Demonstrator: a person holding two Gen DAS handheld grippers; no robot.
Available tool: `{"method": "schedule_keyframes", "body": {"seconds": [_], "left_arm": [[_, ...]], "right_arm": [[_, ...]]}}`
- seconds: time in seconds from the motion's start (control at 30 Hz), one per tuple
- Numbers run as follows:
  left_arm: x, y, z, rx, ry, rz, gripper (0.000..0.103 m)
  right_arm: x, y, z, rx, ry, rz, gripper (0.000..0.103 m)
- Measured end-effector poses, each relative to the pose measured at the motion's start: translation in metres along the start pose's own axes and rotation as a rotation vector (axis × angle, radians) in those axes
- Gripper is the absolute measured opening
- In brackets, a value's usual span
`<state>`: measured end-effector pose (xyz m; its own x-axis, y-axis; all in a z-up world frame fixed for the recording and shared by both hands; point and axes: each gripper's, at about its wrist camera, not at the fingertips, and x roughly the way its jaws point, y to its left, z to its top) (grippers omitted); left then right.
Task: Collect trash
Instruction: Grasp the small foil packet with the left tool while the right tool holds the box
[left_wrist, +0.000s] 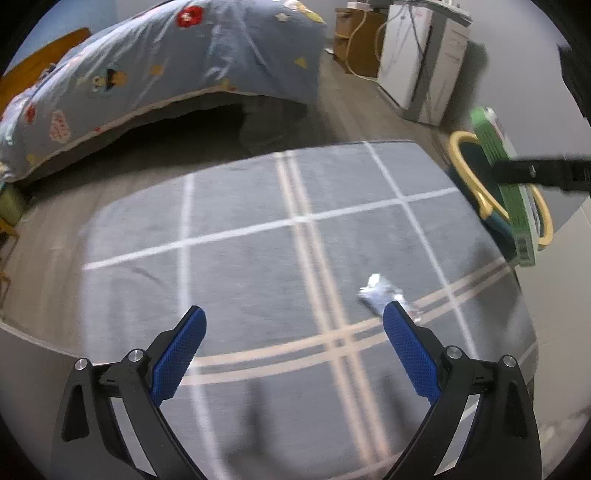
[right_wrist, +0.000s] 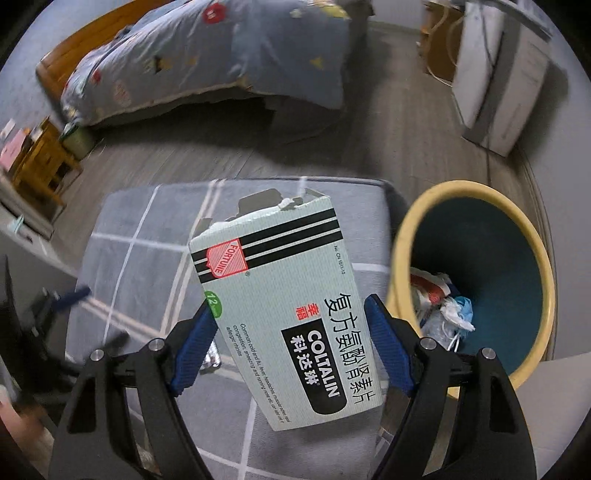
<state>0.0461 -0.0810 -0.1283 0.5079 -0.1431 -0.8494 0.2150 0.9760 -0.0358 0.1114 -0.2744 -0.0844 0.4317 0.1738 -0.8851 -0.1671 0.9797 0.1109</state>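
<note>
Right gripper (right_wrist: 291, 332) clamps pale-green cardboard medicine box (right_wrist: 284, 306) beside yellow-rimmed teal bin (right_wrist: 400, 236) | left gripper (left_wrist: 293, 330) spread, empty, over grey checked cushion (left_wrist: 240, 206) near crumpled foil wrapper (left_wrist: 376, 291)

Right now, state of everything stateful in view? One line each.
medicine box: top flap torn open, clamped between the right gripper's fingers, lifted off the mat, beside the bin.
right gripper: shut on the medicine box.
left gripper: open, empty, over the mat.
foil wrapper: crumpled, lying on the grey checked mat, by the left gripper's right finger.
trash bin: uncovered, partly filled with trash.
</note>
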Motion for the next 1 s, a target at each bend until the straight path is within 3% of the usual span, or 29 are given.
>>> {"method": "schedule_keyframes", "body": {"seconds": [0.23, 0.3, 0.37, 0.5, 0.67, 1.0], "left_arm": [[0.034, -0.050, -0.008, 0.038, 0.049, -0.064, 0.093], [0.042, -0.060, -0.010, 0.053, 0.061, -0.073, 0.085], [0.051, -0.066, -0.010, 0.064, 0.086, -0.071, 0.070], [0.059, -0.074, -0.012, 0.107, 0.079, -0.030, 0.061], [0.060, -0.074, -0.011, 0.113, 0.063, -0.034, 0.042], [0.050, -0.069, -0.007, 0.125, 0.053, -0.065, 0.033]], "right_arm": [[-0.002, -0.018, 0.004, 0.040, -0.011, 0.000, 0.078], [-0.002, -0.020, 0.001, 0.041, -0.010, -0.004, 0.078], [-0.003, -0.021, 0.000, 0.032, -0.012, -0.018, 0.078], [-0.002, -0.027, -0.002, 0.032, -0.010, -0.019, 0.078], [0.000, -0.032, -0.003, 0.037, -0.009, -0.022, 0.078], [0.000, -0.033, -0.002, 0.045, -0.011, -0.022, 0.078]]}}
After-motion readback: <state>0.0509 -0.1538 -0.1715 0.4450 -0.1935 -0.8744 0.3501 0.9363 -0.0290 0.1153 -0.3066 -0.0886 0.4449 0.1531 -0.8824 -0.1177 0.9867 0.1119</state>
